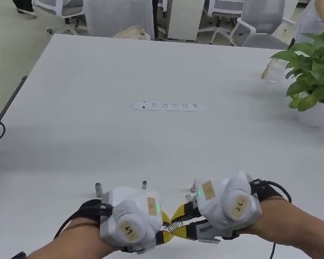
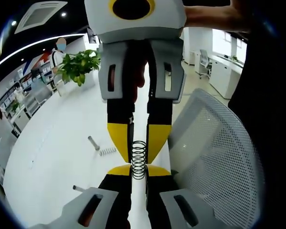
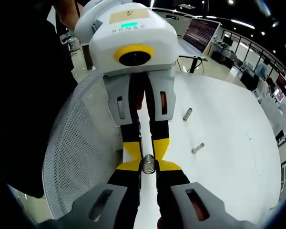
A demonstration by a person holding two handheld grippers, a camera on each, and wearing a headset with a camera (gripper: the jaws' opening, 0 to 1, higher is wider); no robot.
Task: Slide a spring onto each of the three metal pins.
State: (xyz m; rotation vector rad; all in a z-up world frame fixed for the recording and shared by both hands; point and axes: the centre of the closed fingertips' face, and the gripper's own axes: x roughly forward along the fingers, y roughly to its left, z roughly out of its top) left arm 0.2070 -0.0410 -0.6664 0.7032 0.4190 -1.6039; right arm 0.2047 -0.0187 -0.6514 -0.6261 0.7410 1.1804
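Note:
A small metal spring (image 1: 173, 225) hangs between my two grippers, just above the white table's near edge. My left gripper (image 1: 163, 229) and my right gripper (image 1: 181, 218) meet tip to tip, each shut on one end of it. In the left gripper view the spring (image 2: 139, 160) stands upright between my own yellow fingertips (image 2: 118, 171) and the right gripper's. In the right gripper view its coil end (image 3: 148, 165) faces the camera. Two bare pins (image 1: 99, 189) (image 1: 144, 185) lie on the table beyond. Another spring (image 2: 107, 151) lies beside a pin (image 2: 93, 142).
A white power strip (image 1: 168, 106) lies mid-table. A potted plant (image 1: 310, 75) stands at the far right. A white mesh chair (image 2: 214, 157) sits close under the grippers at the table's near edge. Office chairs stand beyond the far edge.

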